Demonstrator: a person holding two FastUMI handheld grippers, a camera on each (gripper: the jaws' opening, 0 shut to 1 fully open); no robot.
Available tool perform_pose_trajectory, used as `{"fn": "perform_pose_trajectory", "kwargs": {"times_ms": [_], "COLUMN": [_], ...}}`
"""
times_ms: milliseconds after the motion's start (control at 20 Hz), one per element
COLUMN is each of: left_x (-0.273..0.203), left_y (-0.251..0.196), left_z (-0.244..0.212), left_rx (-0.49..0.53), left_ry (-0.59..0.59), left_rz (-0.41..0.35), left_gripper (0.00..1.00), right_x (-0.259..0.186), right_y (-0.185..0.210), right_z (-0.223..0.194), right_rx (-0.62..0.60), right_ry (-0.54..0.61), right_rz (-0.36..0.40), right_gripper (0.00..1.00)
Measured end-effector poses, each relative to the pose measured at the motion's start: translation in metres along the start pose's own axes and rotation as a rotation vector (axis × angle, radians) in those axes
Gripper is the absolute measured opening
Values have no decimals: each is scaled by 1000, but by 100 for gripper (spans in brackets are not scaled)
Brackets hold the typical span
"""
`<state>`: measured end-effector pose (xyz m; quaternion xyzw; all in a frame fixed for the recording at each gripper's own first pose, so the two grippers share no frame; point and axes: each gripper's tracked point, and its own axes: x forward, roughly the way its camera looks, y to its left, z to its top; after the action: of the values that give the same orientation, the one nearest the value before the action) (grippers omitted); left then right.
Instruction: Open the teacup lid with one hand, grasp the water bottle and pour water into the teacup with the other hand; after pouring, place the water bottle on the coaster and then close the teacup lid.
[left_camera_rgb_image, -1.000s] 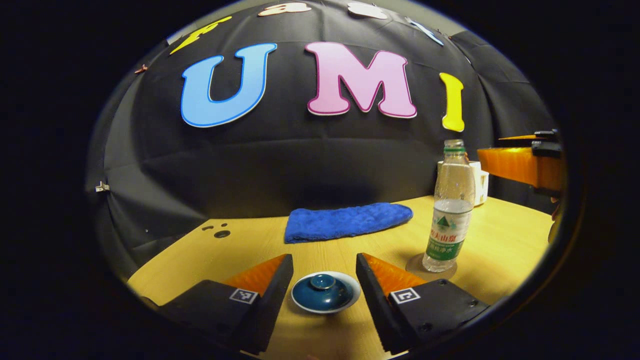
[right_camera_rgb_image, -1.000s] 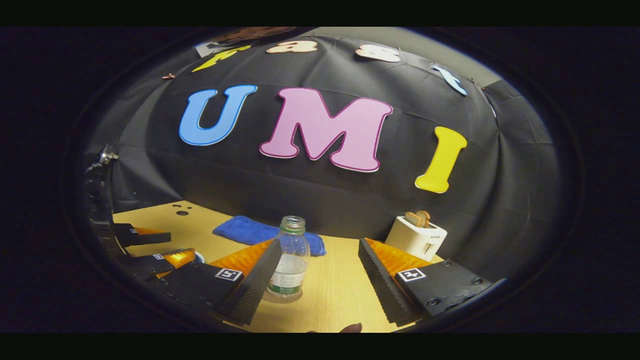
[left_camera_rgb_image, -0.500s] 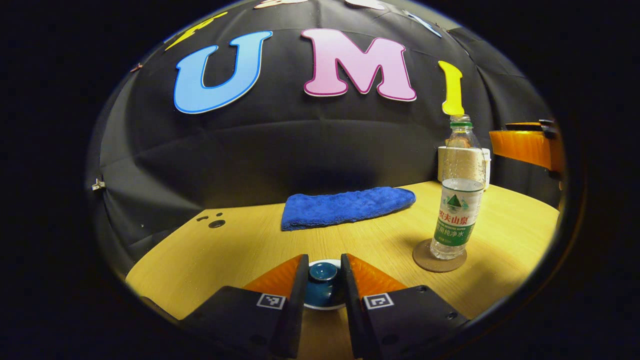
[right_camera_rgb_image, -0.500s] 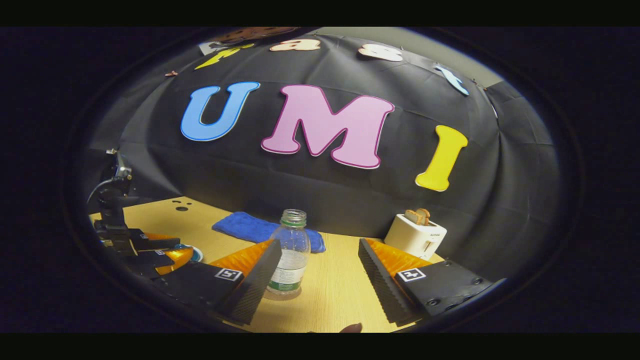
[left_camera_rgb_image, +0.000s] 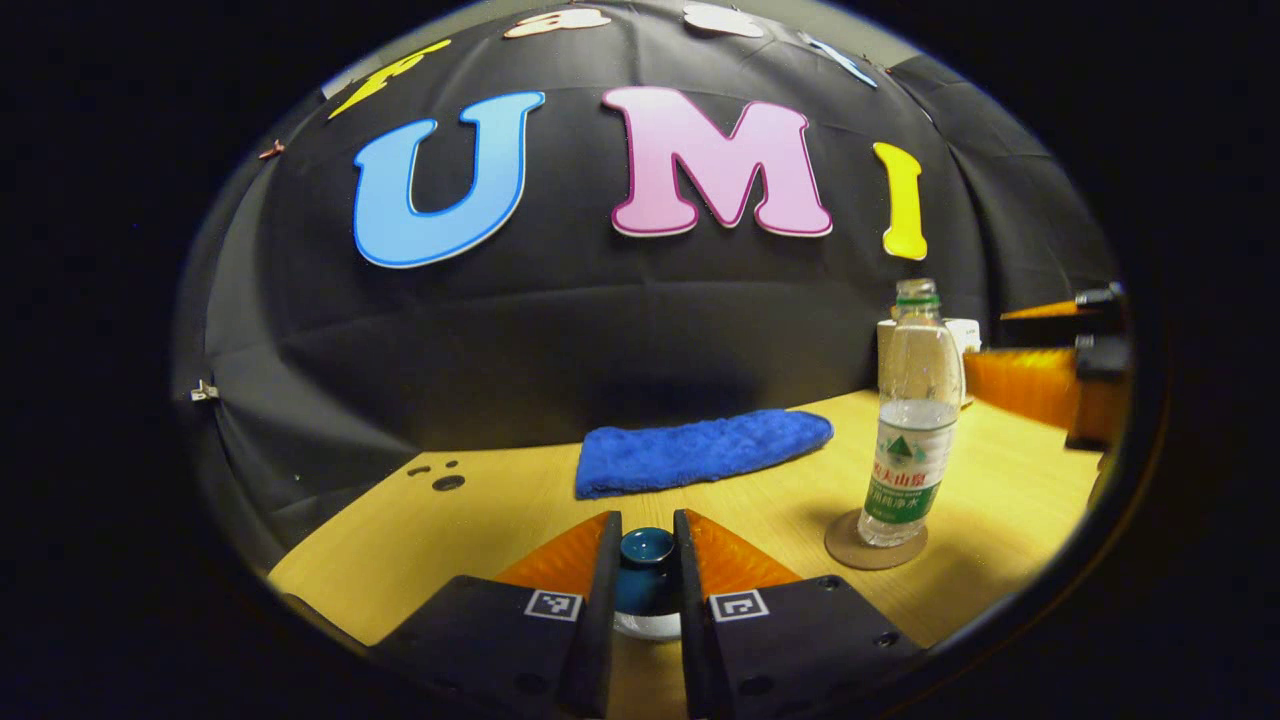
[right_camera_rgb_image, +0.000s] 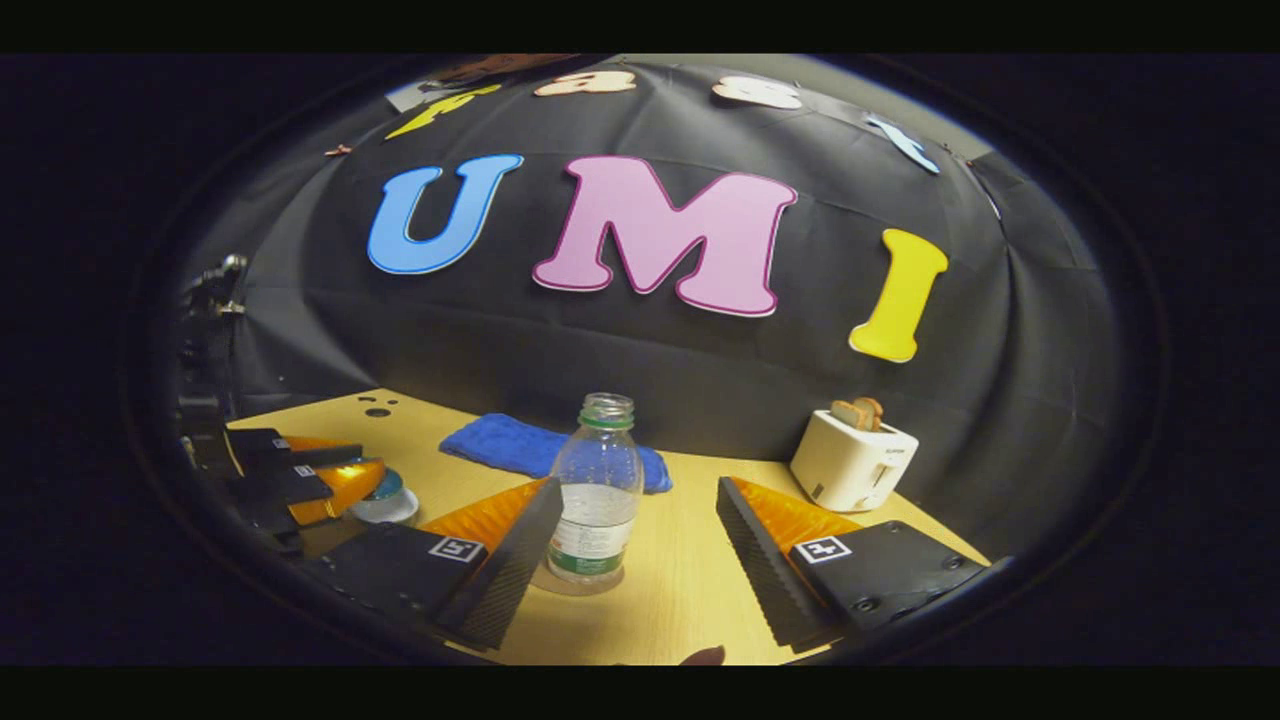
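My left gripper (left_camera_rgb_image: 645, 522) is shut on the knob of the dark teal teacup lid (left_camera_rgb_image: 645, 575); the white teacup (left_camera_rgb_image: 648, 627) shows just beneath it. In the right gripper view the left gripper (right_camera_rgb_image: 335, 478) holds the lid (right_camera_rgb_image: 387, 487) over the teacup (right_camera_rgb_image: 388, 510). The clear water bottle (left_camera_rgb_image: 912, 440) with a green label stands upright on the round brown coaster (left_camera_rgb_image: 848, 545), to the right of the cup. My right gripper (right_camera_rgb_image: 637, 490) is open, its fingers (right_camera_rgb_image: 500, 560) reaching either side of the bottle (right_camera_rgb_image: 597, 505) without touching it.
A folded blue towel (left_camera_rgb_image: 700, 450) lies at the back of the wooden table (left_camera_rgb_image: 480, 520). A white toaster (right_camera_rgb_image: 850, 460) with toast in it stands at the back right. The black cloth wall closes the far side. Small holes (left_camera_rgb_image: 447, 482) mark the table's back left.
My left gripper went from open around the lid to shut on its knob. The right gripper shifted slightly nearer the bottle and stayed open.
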<state>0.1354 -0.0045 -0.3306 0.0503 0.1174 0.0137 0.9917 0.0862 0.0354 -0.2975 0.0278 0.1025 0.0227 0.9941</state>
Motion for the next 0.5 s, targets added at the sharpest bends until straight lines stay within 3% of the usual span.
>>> {"fn": "perform_pose_trajectory", "kwargs": {"times_ms": [100,350,400,500], "left_x": [-6,-22,-24,-28], "left_y": [4,23,26,32], "left_z": [13,30,30,28], "left_rx": [-15,-35,-38,-40], "left_ry": [-20,-30,-28,-15], "left_rz": [0,28,33,45], "left_gripper": [32,28,36,32], "right_x": [6,20,23,33], "right_y": [4,20,22,27], "right_z": [-6,-34,-40,-48], "right_rx": [18,31,30,36], "right_ry": [10,35,39,43], "right_rz": [10,48,53,63], "right_gripper": [96,96,96,96]}}
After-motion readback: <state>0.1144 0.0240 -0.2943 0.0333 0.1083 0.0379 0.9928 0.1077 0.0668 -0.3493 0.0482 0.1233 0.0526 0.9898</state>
